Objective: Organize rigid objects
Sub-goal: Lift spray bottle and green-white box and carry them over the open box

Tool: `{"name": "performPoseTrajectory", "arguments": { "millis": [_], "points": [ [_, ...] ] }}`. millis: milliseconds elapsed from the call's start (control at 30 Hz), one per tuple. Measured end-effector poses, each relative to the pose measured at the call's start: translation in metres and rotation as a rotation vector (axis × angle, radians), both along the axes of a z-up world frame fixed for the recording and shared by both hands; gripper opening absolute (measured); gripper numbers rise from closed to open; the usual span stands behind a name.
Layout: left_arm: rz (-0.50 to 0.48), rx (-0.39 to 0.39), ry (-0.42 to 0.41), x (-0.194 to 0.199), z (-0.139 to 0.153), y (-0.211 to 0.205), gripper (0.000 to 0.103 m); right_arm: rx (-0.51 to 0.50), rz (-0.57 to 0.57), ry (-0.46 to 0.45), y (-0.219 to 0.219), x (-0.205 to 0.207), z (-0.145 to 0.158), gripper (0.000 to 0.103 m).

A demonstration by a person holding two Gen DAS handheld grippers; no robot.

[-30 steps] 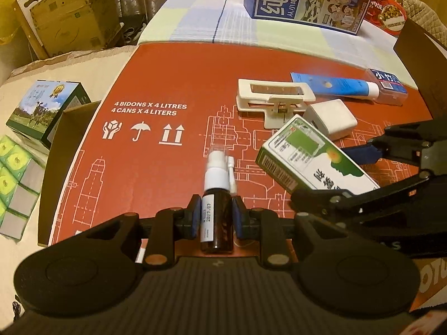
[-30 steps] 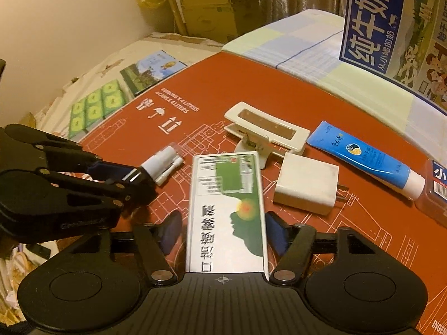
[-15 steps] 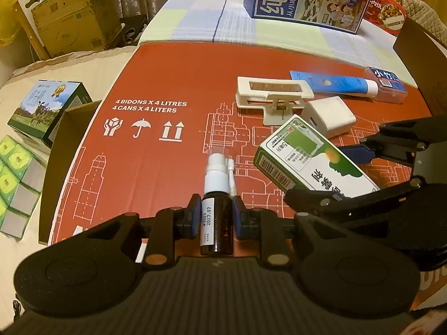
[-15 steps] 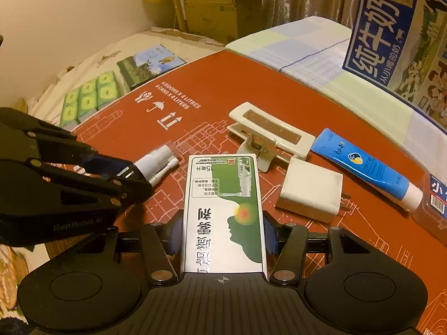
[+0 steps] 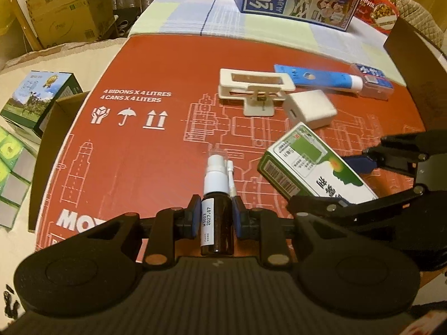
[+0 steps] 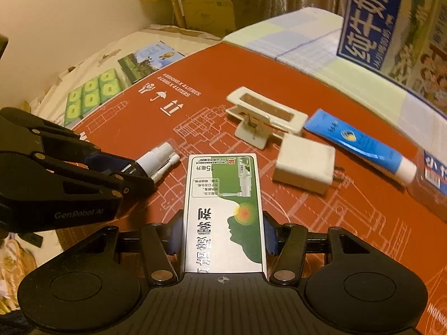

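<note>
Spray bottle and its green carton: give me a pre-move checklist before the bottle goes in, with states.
1. Left gripper clamped on the spray bottle: ok, pads press both sides of the brown body.
2. Right gripper clamped on the green carton: ok, pads sit against both long sides.
3. Carton end open to take the bottle: cannot tell; the barcode end looks closed and the other end is hidden.
4. Bottle nozzle aimed at the carton: not ok, it points past the carton's side.
5. Space around both: ok, white clip and white charger lie apart, farther back on the red cardboard.
</note>
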State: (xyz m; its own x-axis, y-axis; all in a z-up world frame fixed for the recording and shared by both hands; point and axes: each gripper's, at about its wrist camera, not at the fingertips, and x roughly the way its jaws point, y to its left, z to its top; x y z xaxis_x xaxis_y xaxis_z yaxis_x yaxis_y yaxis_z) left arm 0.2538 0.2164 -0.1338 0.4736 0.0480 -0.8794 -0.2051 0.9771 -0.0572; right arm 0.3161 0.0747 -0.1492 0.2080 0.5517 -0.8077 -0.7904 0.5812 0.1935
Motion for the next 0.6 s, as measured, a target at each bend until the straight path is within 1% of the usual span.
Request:
{"name": "performPoseTrajectory", "arguments": {
  "millis": [100,300,600],
  "points": [
    [-0.012,-0.017,-0.017,0.0,0.006,-0.007,0.019,0.01,-0.039,0.033,-0.014,0.003,0.004,0.052],
    [-0.051,-0.048,-0.058,0.005,0.024,-0.029,0.019,0.041,-0.121,0.053,-0.051,0.007,0.018,0.052],
    [-0.161,-0.062,-0.138,0.021,0.059,-0.082,0.019,0.092,-0.224,0.04,-0.112,0.011,0.045,0.052]
  ]
}}
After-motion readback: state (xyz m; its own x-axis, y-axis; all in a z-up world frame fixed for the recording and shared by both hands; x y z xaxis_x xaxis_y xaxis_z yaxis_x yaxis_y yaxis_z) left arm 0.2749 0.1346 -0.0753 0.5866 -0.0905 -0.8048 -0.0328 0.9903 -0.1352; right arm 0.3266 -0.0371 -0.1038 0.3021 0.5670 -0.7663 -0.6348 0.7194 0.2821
